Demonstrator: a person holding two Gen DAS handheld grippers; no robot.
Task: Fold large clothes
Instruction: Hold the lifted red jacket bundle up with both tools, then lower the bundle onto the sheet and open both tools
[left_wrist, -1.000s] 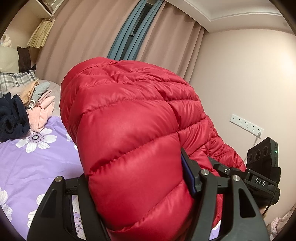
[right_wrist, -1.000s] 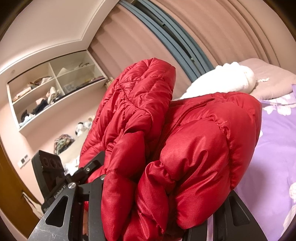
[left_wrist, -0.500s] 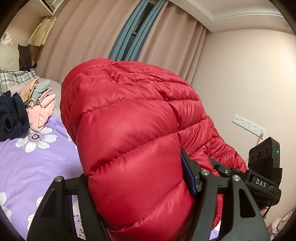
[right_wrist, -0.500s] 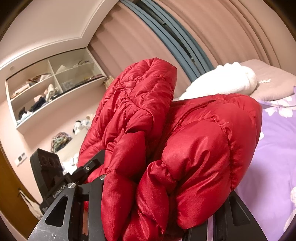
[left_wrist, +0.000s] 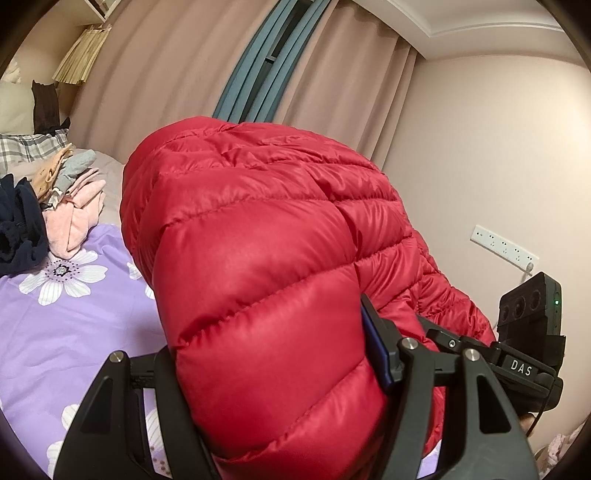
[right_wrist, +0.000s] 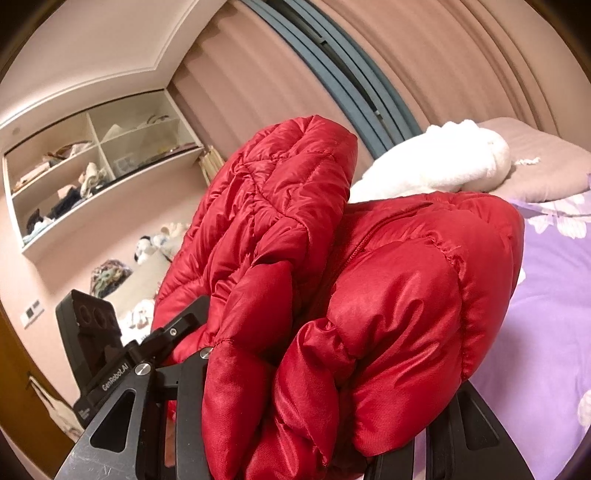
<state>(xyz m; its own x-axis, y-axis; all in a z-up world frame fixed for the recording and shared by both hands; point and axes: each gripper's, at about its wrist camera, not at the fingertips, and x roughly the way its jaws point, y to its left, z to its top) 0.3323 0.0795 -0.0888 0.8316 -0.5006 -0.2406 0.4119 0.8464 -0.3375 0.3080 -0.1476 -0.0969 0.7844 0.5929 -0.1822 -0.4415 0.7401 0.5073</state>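
Both tongs grip the red jacket (left_wrist: 266, 258): left tongs (left_wrist: 280, 373) clamp a thick fold filling mid-frame; right tongs (right_wrist: 314, 417) pinch bunched layers at frame centre, above the purple bedspread (right_wrist: 546, 332). Labels read "DAS" (left_wrist: 521, 366) and "GenRobot.AI" (right_wrist: 114, 376).

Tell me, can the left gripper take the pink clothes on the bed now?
Probably not. The left gripper is shut on the red jacket, which bulges between its fingers; the pink clothes lie apart, further along the bed.
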